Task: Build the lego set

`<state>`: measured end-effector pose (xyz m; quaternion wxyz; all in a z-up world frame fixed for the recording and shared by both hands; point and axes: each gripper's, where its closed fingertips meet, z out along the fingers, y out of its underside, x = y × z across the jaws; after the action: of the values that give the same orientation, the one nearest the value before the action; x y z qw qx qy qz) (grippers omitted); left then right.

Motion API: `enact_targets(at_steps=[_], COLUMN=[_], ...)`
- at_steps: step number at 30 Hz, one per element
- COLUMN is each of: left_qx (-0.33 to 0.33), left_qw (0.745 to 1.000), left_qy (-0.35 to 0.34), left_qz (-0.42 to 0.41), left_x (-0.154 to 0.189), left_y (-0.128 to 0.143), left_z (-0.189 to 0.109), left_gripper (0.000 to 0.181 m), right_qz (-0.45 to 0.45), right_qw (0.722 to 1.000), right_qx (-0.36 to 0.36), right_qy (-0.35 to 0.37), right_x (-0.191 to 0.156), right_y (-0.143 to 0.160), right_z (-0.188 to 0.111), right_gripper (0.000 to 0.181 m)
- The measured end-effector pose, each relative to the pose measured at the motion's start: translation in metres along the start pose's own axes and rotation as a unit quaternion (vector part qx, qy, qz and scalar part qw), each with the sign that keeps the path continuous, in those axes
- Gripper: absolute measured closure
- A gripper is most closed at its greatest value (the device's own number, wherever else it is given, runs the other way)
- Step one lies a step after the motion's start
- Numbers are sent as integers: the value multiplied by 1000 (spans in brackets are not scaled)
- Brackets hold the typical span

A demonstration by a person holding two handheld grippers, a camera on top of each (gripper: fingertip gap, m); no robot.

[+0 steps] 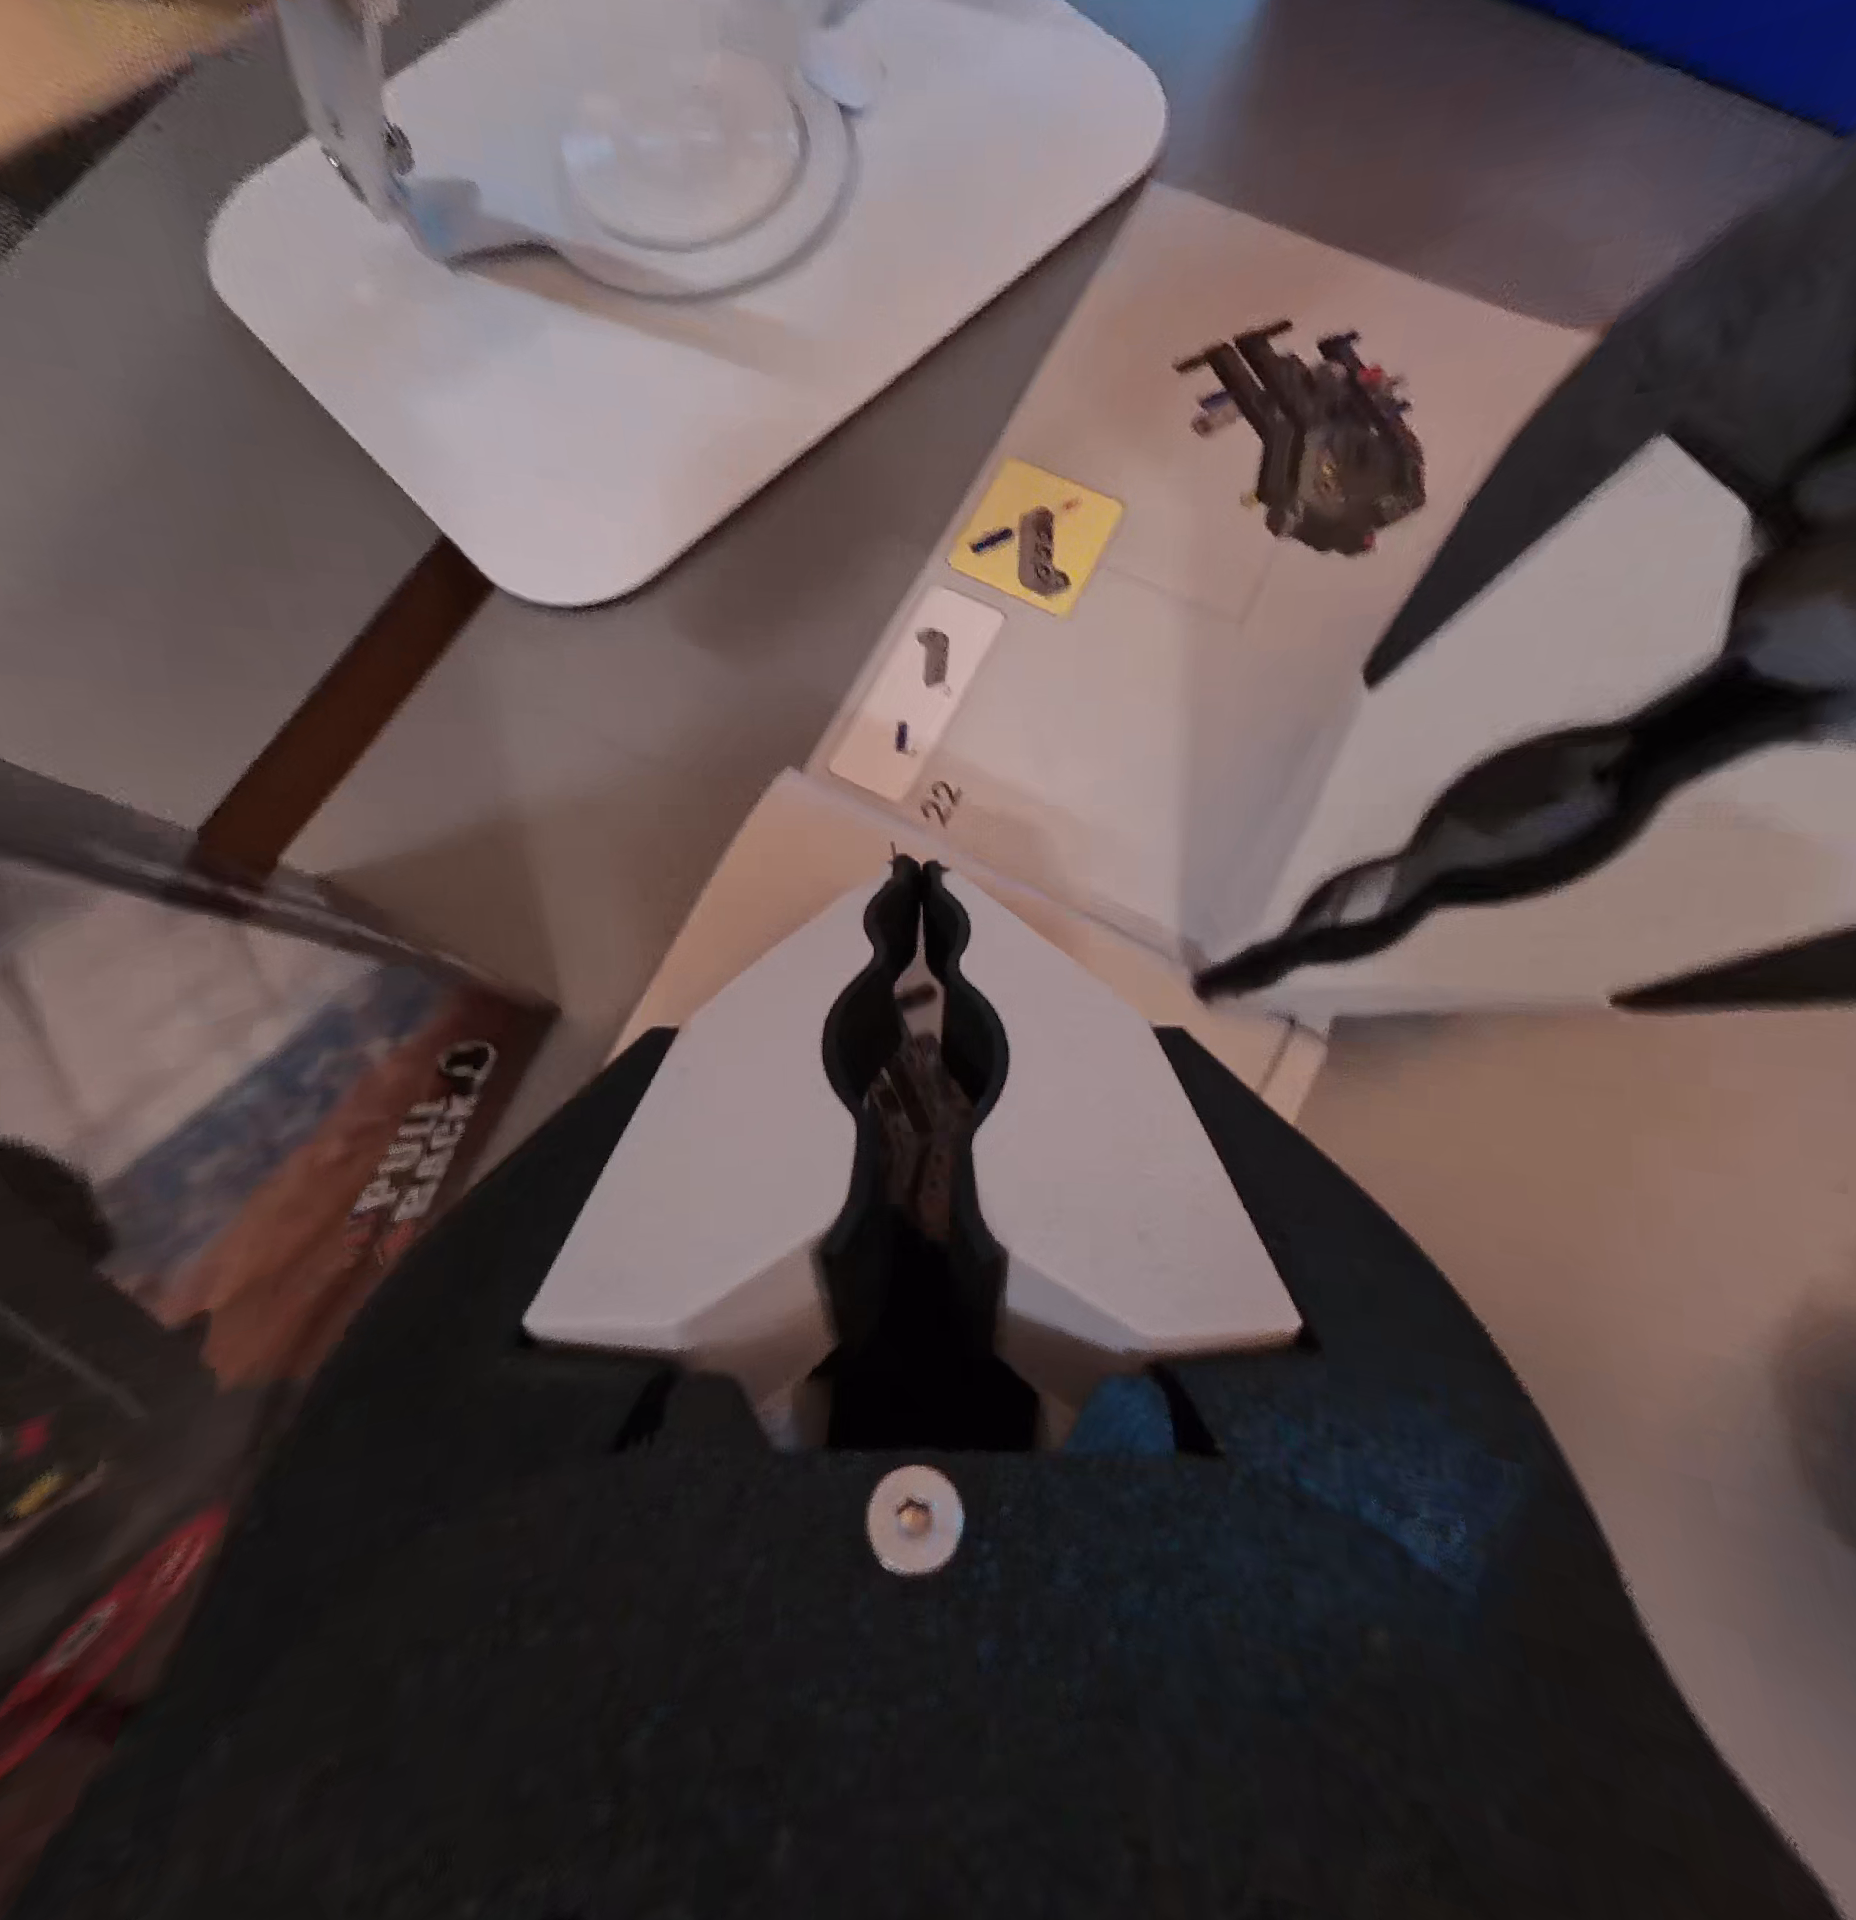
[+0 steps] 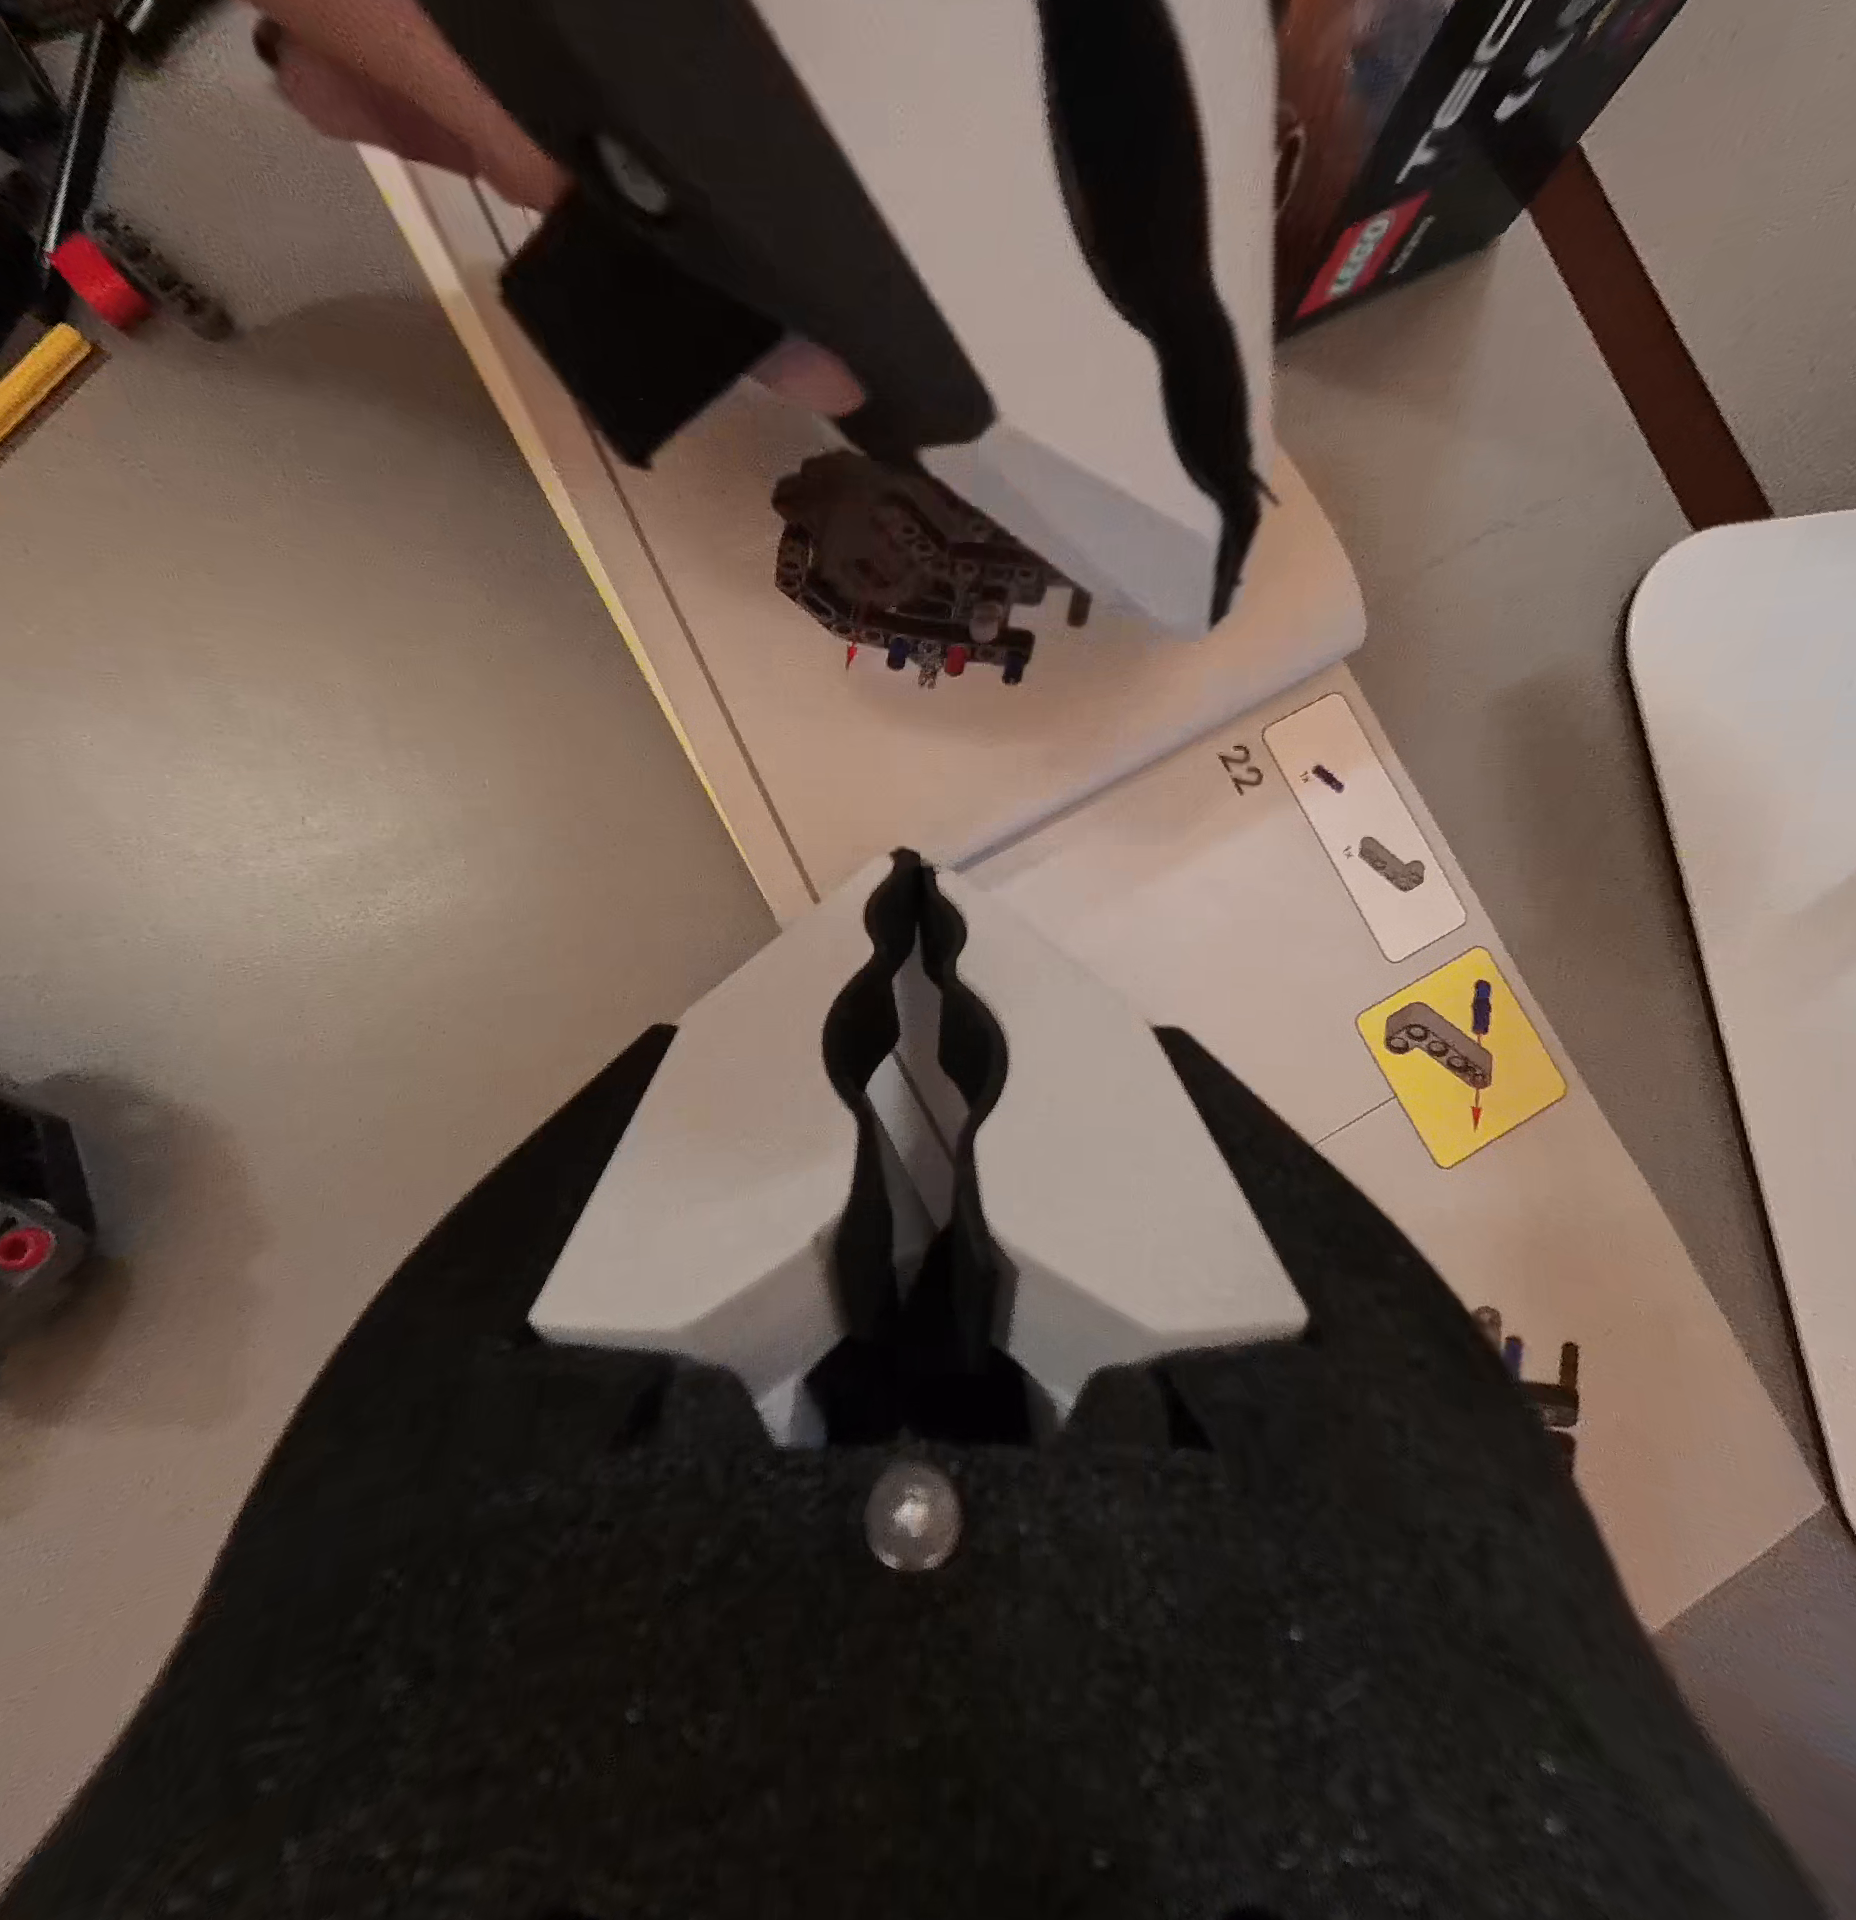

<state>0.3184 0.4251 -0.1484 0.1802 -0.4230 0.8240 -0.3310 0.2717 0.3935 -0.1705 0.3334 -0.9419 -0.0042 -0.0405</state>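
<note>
Currently both tools hover over the open instruction booklet (image 2: 1163, 935) on the grey table (image 2: 280, 727), and no brick is being fitted. The left gripper (image 1: 916, 871) is clenched tip to tip; something dark shows in the wider gap farther back between its fingers, but blur leaves it unclear whether that is a held piece or the print on the page behind. The right gripper (image 2: 908, 862) is likewise closed at the tips and grasps nothing; only the booklet shows through the gap.

Task parts: a dark partial assembly with a red hub (image 2: 20, 1247) sits at the left edge of the right wrist view, well apart from both tools. More loose parts, one with a red wheel-like piece (image 2: 98, 275), lie at the far left. The set's box (image 2: 1443, 156) stands far right, and a white tray (image 1: 695, 343) holding a clear bowl (image 1: 685, 156) lies beside the booklet.

Judgement: the step in hand looks like reading the page that shows a bent beam and a blue pin. To do it well, confirm the piece shape against the yellow inset (image 2: 1459, 1055), then open one gripper fully before reaching, since small pins will slip from a half-closed pinch.
</note>
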Motion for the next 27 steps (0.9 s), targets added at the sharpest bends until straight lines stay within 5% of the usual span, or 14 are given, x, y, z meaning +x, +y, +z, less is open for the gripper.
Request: enact_targets(at_steps=[1, 5, 13, 17, 21, 24, 27], left_qx=[-2, -44, -64, 53, 152, 206, 220], left_qw=[1000, 999, 997, 995, 978, 964, 959], left_qy=[3, 7, 8, 41, 52, -2, -61], left_qz=[-3, -4, -37, -73, -136, -171, -166], left_x=[-1, 1, -1, 15, 42, 60, 86], left_y=[-3, 6, 8, 4, 43, 80, 109], left_z=[5, 25, 13, -84, -187, -224, -224], left_gripper=[181, 181, 181, 178, 160, 153, 153], right_qz=[-3, -9, 49, 81, 92, 113, 104], right_qw=[1000, 1000, 999, 985, 966, 959, 958], right_qx=[-6, -24, 14, 153, 241, 257, 254], right_qy=[0, 9, -13, 1, 27, 46, 81], right_x=[0, 0, -3, -23, -41, -46, -48], right_y=[0, 1, -5, -21, 5, 26, 43], right_z=[0, 0, -10, -88, -143, -154, -149], right_gripper=[181, 181, 181, 169, 154, 138, 143])
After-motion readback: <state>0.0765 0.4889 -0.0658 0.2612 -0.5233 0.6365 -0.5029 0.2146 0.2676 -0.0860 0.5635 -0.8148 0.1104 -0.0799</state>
